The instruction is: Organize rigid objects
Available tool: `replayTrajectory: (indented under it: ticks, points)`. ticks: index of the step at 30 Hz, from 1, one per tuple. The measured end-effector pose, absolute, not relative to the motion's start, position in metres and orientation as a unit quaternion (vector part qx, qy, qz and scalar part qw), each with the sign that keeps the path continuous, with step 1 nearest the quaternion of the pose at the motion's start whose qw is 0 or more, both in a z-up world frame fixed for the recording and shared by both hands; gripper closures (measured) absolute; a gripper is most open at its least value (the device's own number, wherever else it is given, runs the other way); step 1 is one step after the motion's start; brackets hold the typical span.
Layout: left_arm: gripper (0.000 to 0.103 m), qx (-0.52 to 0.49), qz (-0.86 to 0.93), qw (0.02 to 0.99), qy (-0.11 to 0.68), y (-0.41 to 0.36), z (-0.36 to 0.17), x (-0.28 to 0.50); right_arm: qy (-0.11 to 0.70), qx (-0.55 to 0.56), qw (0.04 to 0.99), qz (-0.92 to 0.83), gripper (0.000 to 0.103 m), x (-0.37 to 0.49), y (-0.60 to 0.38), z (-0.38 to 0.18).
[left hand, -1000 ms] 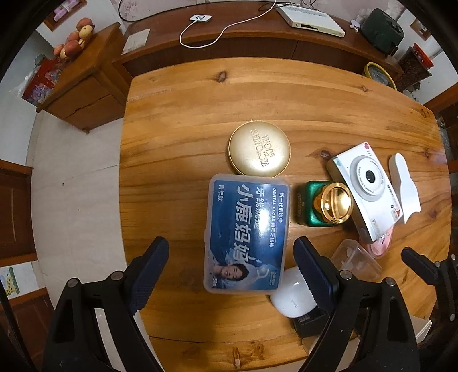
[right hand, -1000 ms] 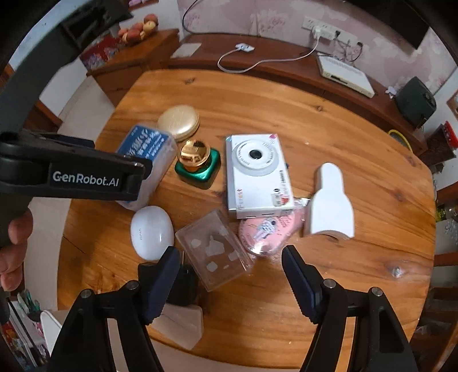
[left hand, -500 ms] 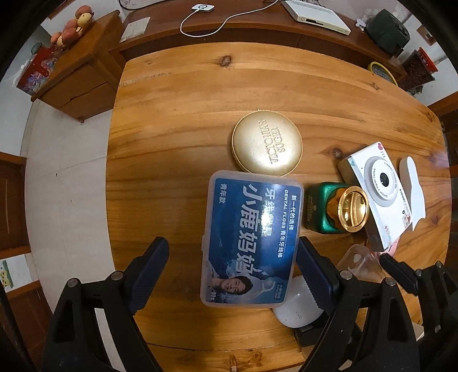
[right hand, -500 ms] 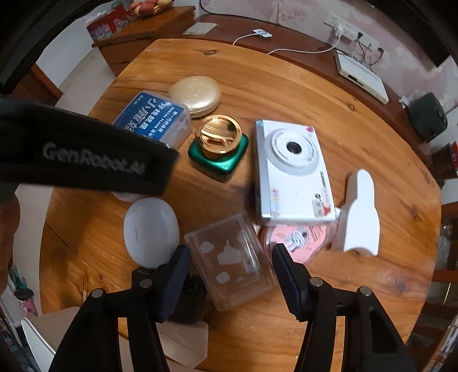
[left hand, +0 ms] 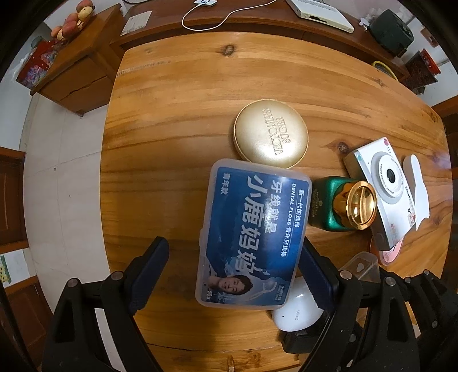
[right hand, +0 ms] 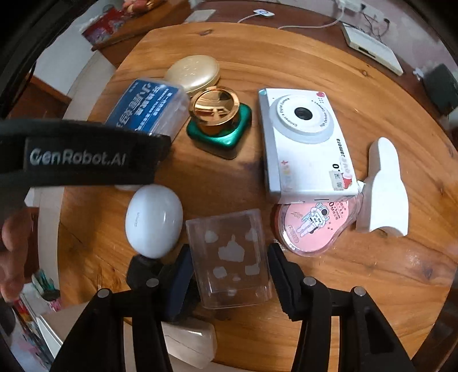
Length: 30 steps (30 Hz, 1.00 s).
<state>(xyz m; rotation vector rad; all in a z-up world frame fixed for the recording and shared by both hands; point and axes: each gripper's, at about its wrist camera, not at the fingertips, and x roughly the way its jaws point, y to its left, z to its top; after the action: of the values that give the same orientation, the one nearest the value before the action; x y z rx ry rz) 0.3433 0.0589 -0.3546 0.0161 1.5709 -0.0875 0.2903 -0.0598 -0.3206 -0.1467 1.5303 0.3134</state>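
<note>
On table | left gripper [left hand: 233,267] wide around floss box [left hand: 252,234] | right gripper [right hand: 229,276] straddling clear case [right hand: 232,257], gaps visible

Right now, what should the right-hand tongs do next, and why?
Probably close. The right tongs are open, with the clear plastic box already between their fingers on the table, a sliver of gap either side, so squeezing looks like the natural next step before lifting.

We see a home living room: a wooden table [left hand: 177,120], a sideboard [left hand: 86,57] bearing fruit [left hand: 75,20], a router [left hand: 320,10] and charging cable [left hand: 217,23] far behind.
</note>
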Motion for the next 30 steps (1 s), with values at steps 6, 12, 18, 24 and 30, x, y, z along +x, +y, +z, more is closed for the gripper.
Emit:
replayTrajectory:
  ticks: [6, 12, 18, 24, 30]
  points:
    - [0.033, 0.009, -0.026, 0.707, 0.707, 0.061, -0.356, 0.342, 0.695, -0.048, 0.708, 0.114, 0.050, 0.299, -0.063, -0.322]
    - [0.035, 0.033, -0.026, 0.719, 0.693, 0.060, -0.348, 0.340, 0.699, -0.021, 0.708, 0.097, 0.051, 0.300, -0.077, -0.321]
    - [0.037, 0.051, -0.046, 0.748, 0.660, 0.055, -0.307, 0.321, 0.678, 0.016, 0.728, 0.097, 0.051, 0.283, -0.116, -0.297]
    - [0.037, 0.042, -0.090, 0.779, 0.619, 0.057, -0.250, 0.288, 0.645, 0.055, 0.758, 0.085, 0.051, 0.263, -0.151, -0.256]
    - [0.037, 0.046, -0.139, 0.804, 0.576, 0.055, -0.194, 0.234, 0.611, 0.089, 0.783, 0.080, 0.051, 0.225, -0.151, -0.208]
